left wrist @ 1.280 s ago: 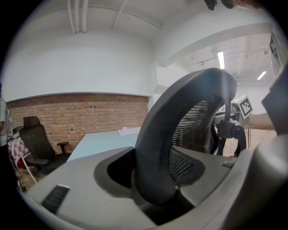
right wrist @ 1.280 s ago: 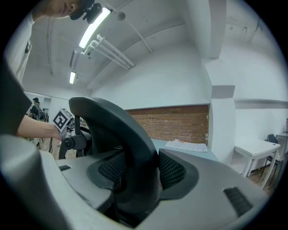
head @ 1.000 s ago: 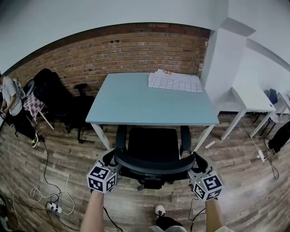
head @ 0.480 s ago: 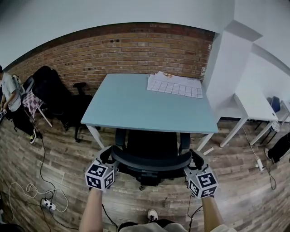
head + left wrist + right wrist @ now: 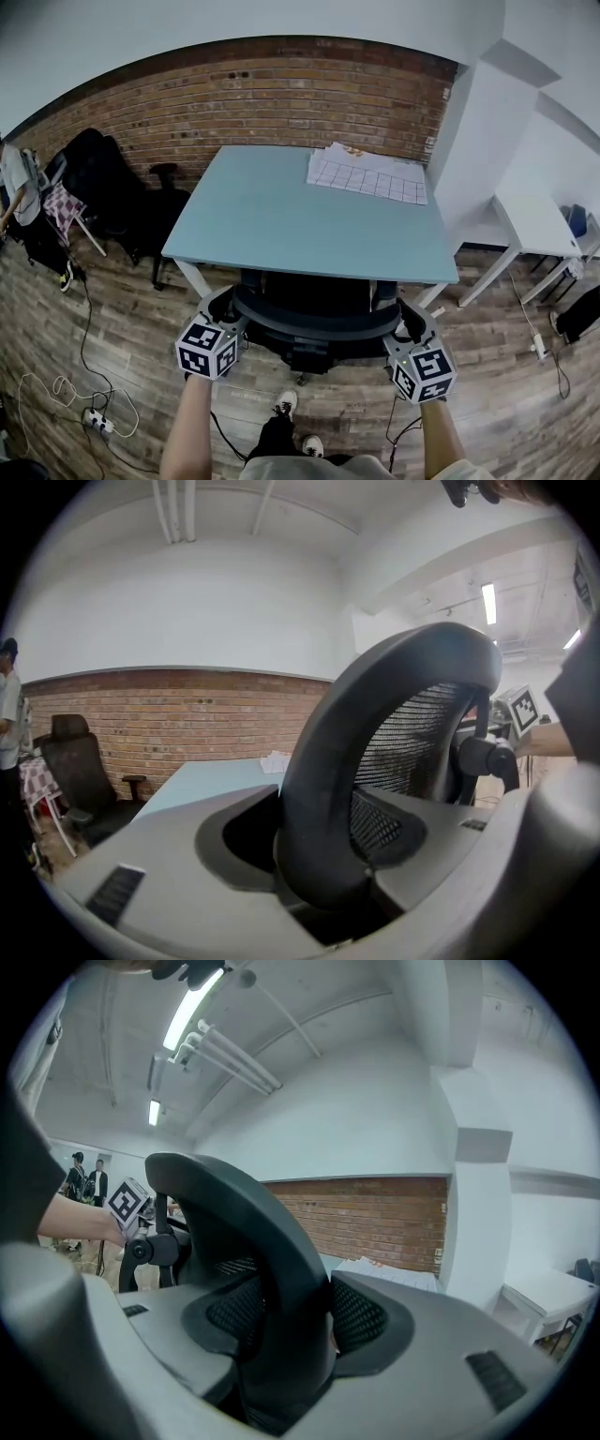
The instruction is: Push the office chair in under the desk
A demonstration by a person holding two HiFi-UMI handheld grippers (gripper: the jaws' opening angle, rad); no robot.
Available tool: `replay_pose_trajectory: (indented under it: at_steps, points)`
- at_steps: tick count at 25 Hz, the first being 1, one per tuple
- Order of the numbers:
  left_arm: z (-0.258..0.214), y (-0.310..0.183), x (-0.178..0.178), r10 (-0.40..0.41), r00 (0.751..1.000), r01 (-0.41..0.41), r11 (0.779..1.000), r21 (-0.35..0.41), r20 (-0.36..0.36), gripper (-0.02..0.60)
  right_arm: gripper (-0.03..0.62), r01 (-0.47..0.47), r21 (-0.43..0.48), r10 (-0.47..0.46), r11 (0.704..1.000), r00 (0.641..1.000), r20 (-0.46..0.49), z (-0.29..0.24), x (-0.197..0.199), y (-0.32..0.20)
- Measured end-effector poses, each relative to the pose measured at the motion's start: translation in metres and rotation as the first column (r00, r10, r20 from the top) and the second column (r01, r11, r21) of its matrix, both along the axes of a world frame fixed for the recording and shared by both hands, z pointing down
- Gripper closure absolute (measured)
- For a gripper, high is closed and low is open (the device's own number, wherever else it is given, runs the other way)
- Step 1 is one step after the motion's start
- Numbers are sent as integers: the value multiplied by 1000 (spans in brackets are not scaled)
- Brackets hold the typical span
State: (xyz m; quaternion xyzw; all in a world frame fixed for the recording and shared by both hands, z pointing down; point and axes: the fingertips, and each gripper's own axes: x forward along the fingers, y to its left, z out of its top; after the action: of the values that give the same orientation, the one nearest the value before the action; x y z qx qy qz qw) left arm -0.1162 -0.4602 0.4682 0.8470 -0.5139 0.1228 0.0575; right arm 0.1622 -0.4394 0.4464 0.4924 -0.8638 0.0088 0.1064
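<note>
A black mesh-back office chair (image 5: 314, 323) stands at the near edge of a light blue desk (image 5: 300, 211), its seat mostly hidden beneath the tabletop. My left gripper (image 5: 223, 314) is shut on the left end of the chair's curved backrest frame (image 5: 356, 789). My right gripper (image 5: 410, 330) is shut on the right end of that frame (image 5: 267, 1288). In both gripper views the thick black rim sits clamped between the grey jaws, with mesh showing behind it.
White papers (image 5: 367, 173) lie at the desk's far right corner. A brick wall (image 5: 253, 98) runs behind it. Other black chairs (image 5: 112, 192) stand at the left, a white pillar (image 5: 478, 150) and white table (image 5: 534, 225) at the right. Cables and a power strip (image 5: 94, 422) lie on the wooden floor.
The chair has rolled forward under the desk; a second ago its whole seat showed, now the tabletop covers most of it. Both grippers moved forward with the backrest.
</note>
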Motion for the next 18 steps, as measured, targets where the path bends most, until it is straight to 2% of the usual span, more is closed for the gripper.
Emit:
replay_pose_trajectory:
  at_steps: [18]
  points:
    - [-1, -103, -10, 36, 999, -35, 999, 16, -12, 330, 350, -33, -16, 33, 999, 999, -3, 0, -9, -101]
